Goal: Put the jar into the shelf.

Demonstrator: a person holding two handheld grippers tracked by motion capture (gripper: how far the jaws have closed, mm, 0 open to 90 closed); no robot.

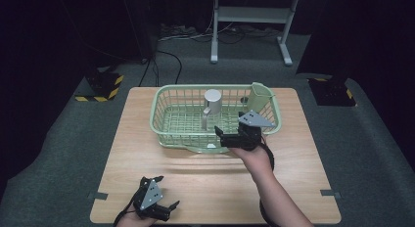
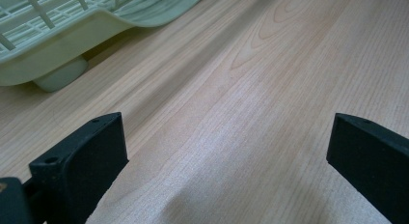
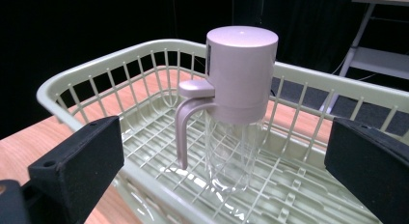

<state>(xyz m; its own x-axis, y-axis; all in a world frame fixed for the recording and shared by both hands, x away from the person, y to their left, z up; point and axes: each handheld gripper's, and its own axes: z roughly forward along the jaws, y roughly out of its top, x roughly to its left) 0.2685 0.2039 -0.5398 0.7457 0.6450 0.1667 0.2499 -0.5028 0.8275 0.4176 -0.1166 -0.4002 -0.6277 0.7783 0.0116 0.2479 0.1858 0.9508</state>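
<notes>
- Right gripper (image 1: 221,137): jaws wide apart, holding nothing, at the near rim of the green basket (image 1: 166,107), aimed at the jug (image 3: 236,108).
- Jug stands upright mid-basket: clear body, pale lid, thin handle facing the gripper.
- Risks: jaw clips the rim or snags the wire wall on the way in; clamping the handle alone would likely let the jug swing; the top-heavy lid could tip it; the clear wall looks slippery.
- Left gripper (image 1: 157,205): jaws wide apart, empty, over bare table (image 2: 270,89), well away.
</notes>
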